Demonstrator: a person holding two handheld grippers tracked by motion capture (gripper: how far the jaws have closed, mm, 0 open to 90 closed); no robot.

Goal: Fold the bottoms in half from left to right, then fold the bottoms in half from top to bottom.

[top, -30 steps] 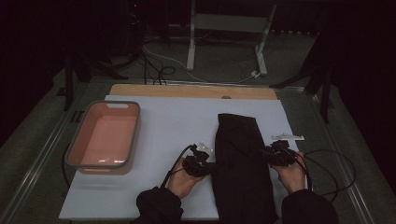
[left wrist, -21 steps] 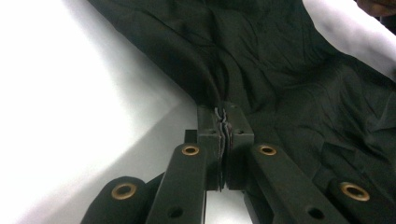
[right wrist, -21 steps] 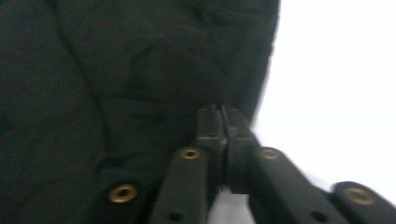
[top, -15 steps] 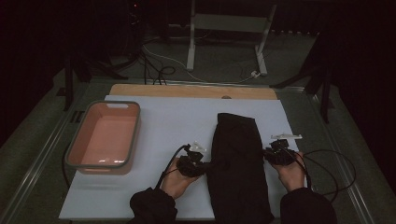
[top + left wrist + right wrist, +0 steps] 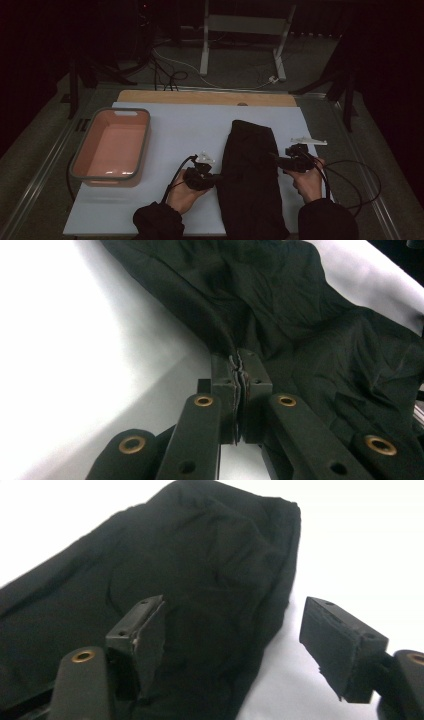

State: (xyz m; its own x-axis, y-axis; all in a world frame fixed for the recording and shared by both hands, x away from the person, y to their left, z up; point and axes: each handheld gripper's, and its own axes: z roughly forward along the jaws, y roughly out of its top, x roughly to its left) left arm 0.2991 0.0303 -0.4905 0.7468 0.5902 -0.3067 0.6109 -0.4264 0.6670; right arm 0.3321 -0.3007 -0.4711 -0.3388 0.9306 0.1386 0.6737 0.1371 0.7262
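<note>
Right claw point(image 5: 232, 645): your jaws have just been opening beside the black garment point(image 5: 252, 175); its right edge lies between them, unpressed.
Left claw point(image 5: 210, 179): you've drawn its pinched garment edge slightly toward the pink tub point(image 5: 80, 170).

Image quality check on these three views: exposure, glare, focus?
High view: dim overall, surroundings near black, black garment shows little detail. Left gripper view: white table cover blown out at left, folds in the cloth clamped by the left gripper stay readable. Right gripper view: cover overexposed, garment soft, right gripper pads sharper.
</note>
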